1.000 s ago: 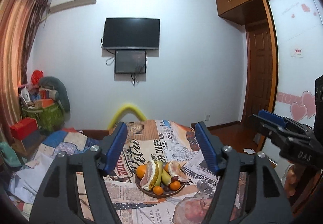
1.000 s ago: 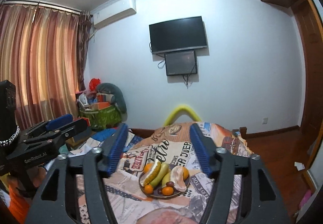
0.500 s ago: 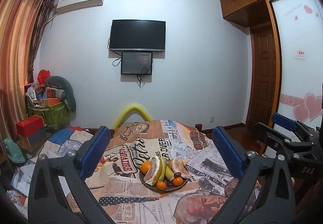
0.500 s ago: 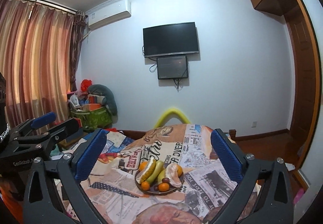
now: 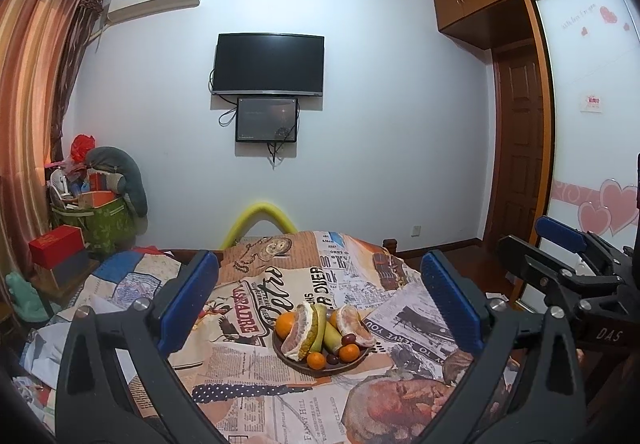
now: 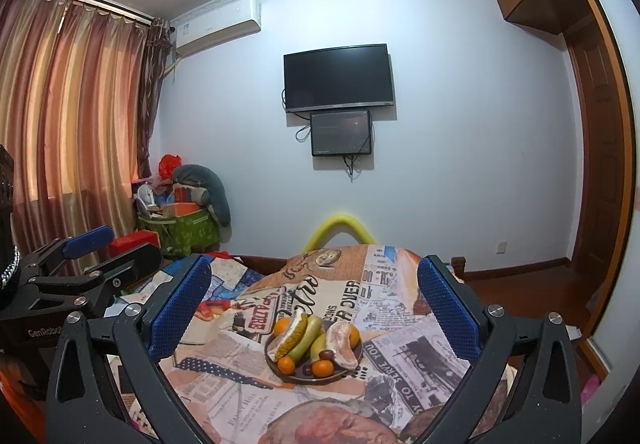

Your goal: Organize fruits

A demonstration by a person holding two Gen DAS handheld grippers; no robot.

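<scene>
A dark round plate sits on a table covered with a newspaper-print cloth. It holds pomelo pieces, a green banana, oranges, small tangerines and dark grapes. My left gripper is open and empty, above and short of the plate. My right gripper is open and empty, also short of the plate. Each gripper shows at the edge of the other's view.
A yellow foam arch stands at the table's far end. A green bin of clutter and a red box stand at the left. A TV hangs on the far wall. A wardrobe and door are right.
Both grippers have opened wide from a narrower gap. Both views shifted slightly; the plate and fruit have not moved.
</scene>
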